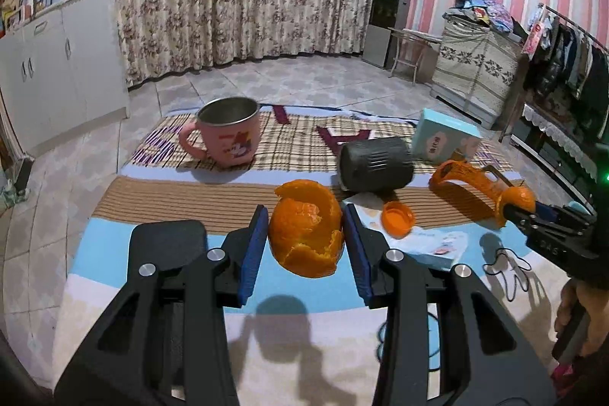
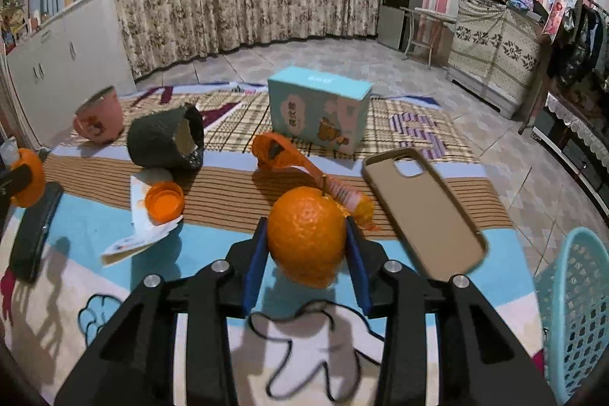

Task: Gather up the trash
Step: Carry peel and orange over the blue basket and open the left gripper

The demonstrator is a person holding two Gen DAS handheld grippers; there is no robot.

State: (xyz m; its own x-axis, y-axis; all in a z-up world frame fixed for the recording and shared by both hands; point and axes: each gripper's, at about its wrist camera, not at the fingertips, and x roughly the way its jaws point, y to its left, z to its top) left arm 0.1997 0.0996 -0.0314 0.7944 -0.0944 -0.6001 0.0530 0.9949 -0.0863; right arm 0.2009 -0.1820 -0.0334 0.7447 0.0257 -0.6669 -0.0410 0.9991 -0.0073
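My left gripper (image 1: 305, 215) is shut on a torn, hollow piece of orange peel (image 1: 304, 234), lifted above the patterned mat (image 1: 152, 200). My right gripper (image 2: 306, 227) is shut on a rounded orange peel dome (image 2: 304, 246), also off the mat. The left wrist view shows the right gripper (image 1: 512, 210) at the right edge with its peel (image 1: 515, 196). An orange bottle cap (image 2: 164, 202) rests on a crumpled paper leaflet (image 2: 133, 238). A long orange wrapper (image 2: 281, 155) lies behind the right-hand peel.
A teal lattice basket (image 2: 578, 311) stands off the mat at the right. On the mat are a pink mug (image 1: 228, 136), a dark grey cylinder on its side (image 1: 375, 164), a teal box (image 2: 318, 109), a tan phone case (image 2: 422, 212) and a black phone (image 2: 34, 231).
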